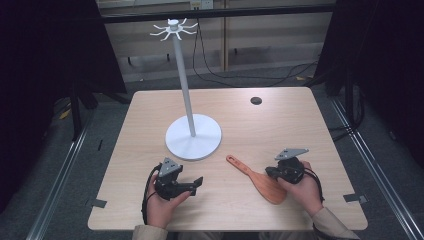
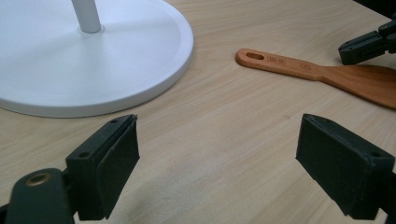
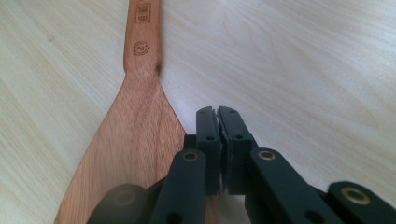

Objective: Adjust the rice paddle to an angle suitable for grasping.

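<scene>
Left gripper point(image 1: 196, 183) gapes empty; right gripper point(image 1: 270, 172) pinched tight on nothing, at the spatula point(image 1: 256, 179) blade's two o'clock edge. Handle at ten o'clock, toward the stand point(image 1: 193, 136); a careless nudge could skid it

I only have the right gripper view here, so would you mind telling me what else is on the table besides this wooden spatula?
Observer: A white stand with a round base and a tall pole stands beyond the spatula's handle end.
Operator: Thank you. What is at the top of that pole?
Observer: A ring of small white hooks spreads out from its cap.
Operator: And how is the left gripper set?
Observer: The left gripper is open, its jaws wide apart over bare wood near the stand's base.
Operator: Does the spatula have a hole for hanging?
Observer: Yes, a slot runs through the tip of its handle.
</scene>
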The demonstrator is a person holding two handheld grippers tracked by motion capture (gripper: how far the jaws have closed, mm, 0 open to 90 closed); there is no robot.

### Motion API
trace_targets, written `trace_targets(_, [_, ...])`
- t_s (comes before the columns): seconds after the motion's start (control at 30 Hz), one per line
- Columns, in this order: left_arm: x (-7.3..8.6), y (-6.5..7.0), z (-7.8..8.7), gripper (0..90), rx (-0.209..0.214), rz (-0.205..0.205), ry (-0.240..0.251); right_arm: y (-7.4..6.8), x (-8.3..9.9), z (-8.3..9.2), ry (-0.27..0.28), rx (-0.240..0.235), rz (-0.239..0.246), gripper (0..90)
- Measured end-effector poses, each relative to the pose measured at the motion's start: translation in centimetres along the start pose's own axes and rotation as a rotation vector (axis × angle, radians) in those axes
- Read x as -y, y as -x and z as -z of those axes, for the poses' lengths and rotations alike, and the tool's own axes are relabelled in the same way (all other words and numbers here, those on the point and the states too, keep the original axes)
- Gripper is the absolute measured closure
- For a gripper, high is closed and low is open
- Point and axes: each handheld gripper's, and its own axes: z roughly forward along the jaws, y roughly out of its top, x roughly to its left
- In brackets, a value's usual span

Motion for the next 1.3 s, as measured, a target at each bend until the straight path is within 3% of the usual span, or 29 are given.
trace_targets(0.23, [-0.1, -0.1, 0.0, 13.0, -0.006, -0.004, -0.004, -0.7, -2.0, 0.7, -0.005, -0.018, 0.013, 75.3])
trace_targets(0.27, [-0.1, -0.2, 0.0, 12.9, -0.005, -0.005, -0.005, -1.2, -2.8, 0.5, -0.019, -0.028, 0.017, 68.5])
trace_targets(0.47, [-0.1, -0.2, 0.0, 12.9, 0.005, -0.002, 0.002, -2.5, -4.5, -0.6, -0.082, -0.041, 0.051, 58.8])
trace_targets(0.6, [-0.1, -0.3, 0.1, 12.9, 0.003, 0.000, 0.003, -3.6, -5.6, -2.0, -0.133, -0.053, 0.092, 56.5])
trace_targets(0.67, [-0.1, -0.4, 0.1, 12.9, 0.005, 0.003, 0.008, -4.0, -5.9, -2.6, -0.162, -0.045, 0.085, 56.1])
trace_targets(1.3, [-0.3, -0.6, 0.2, 12.9, 0.004, -0.001, 0.017, -4.7, -7.9, -6.0, -0.191, -0.022, 0.086, 47.1])
